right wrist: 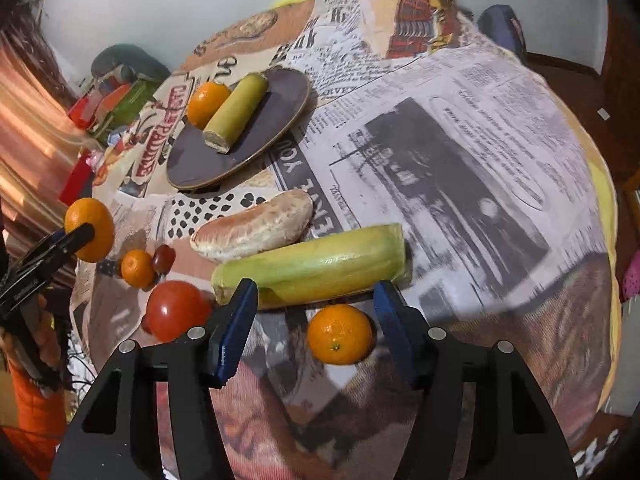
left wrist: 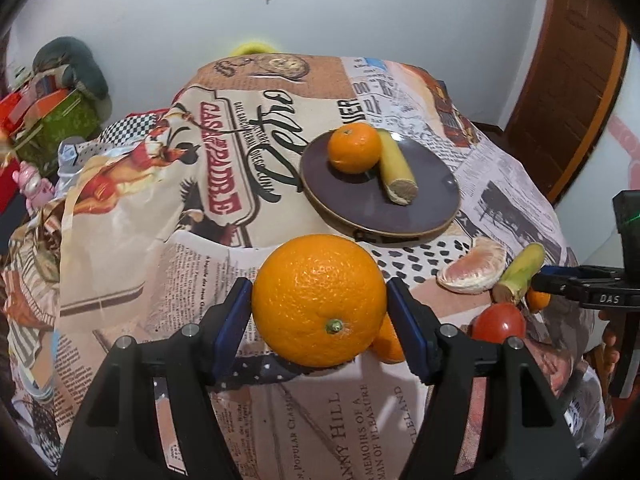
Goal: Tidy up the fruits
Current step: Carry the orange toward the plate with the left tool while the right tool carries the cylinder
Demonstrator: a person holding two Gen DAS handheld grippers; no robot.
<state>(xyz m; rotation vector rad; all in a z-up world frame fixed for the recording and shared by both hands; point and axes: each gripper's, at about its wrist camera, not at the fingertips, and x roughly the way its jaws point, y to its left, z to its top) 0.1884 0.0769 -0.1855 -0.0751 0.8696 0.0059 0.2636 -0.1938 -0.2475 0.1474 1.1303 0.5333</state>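
My left gripper (left wrist: 319, 300) is shut on a large orange (left wrist: 319, 300) and holds it above the table; it also shows in the right wrist view (right wrist: 91, 229). A dark plate (left wrist: 424, 204) holds a small orange (left wrist: 353, 148) and a yellow-green stalk piece (left wrist: 394, 168); the plate also shows in the right wrist view (right wrist: 280, 92). My right gripper (right wrist: 316, 316) is open, with a small orange (right wrist: 340, 334) between its fingers and a long stalk piece (right wrist: 312, 270) just beyond. A pomelo segment (right wrist: 254, 226), a tomato (right wrist: 176, 310), another small orange (right wrist: 137, 268) and a small red fruit (right wrist: 164, 258) lie nearby.
A printed cloth (left wrist: 224, 152) covers the table. Boxes and clutter (left wrist: 52, 112) sit off its left side. A wooden door (left wrist: 568, 92) stands at the right. The table's right edge (right wrist: 600, 184) drops off beyond the cloth.
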